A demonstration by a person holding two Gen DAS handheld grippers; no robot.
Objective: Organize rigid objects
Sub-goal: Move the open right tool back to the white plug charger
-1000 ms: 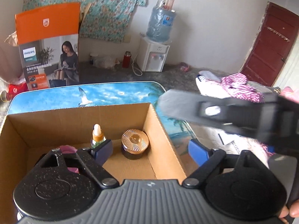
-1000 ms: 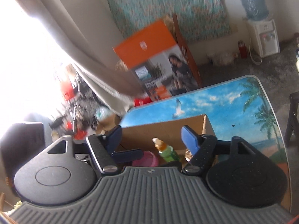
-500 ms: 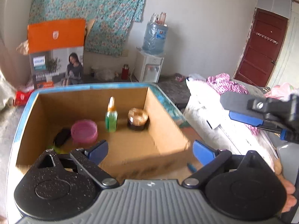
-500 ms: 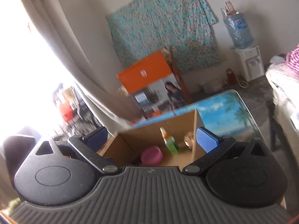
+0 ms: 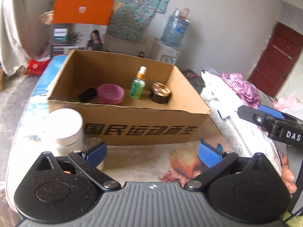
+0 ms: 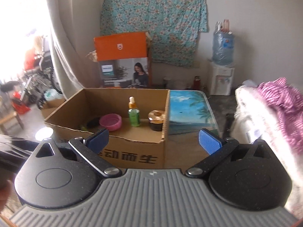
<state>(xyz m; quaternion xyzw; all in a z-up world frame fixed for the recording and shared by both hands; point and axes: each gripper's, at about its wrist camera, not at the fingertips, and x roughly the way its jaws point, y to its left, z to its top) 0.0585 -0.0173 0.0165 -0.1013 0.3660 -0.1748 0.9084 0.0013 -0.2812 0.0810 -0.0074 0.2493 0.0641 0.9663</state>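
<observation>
An open cardboard box (image 5: 140,128) (image 6: 132,156) stands on the table. Inside are a pink bowl (image 5: 110,93) (image 6: 110,122), a green dropper bottle (image 5: 138,86) (image 6: 134,115), a dark jar with a gold lid (image 5: 160,94) (image 6: 156,120) and a black object (image 5: 87,94). A white-lidded jar (image 5: 65,127) stands outside the box at its near left corner, just ahead of my left gripper (image 5: 152,154), which is open and empty. My right gripper (image 6: 153,141) is open and empty, in front of the box; it also shows in the left wrist view (image 5: 272,122).
The table (image 6: 189,113) has a beach-print top. An orange Philips carton (image 6: 123,60) stands behind it. A water dispenser (image 6: 222,64) is at the back wall. A bed with white and pink cloth (image 5: 240,87) lies to the right.
Both grippers have pulled back from over the box toward the near side. The box front and the white-lidded jar have come into view. Both stay open and empty.
</observation>
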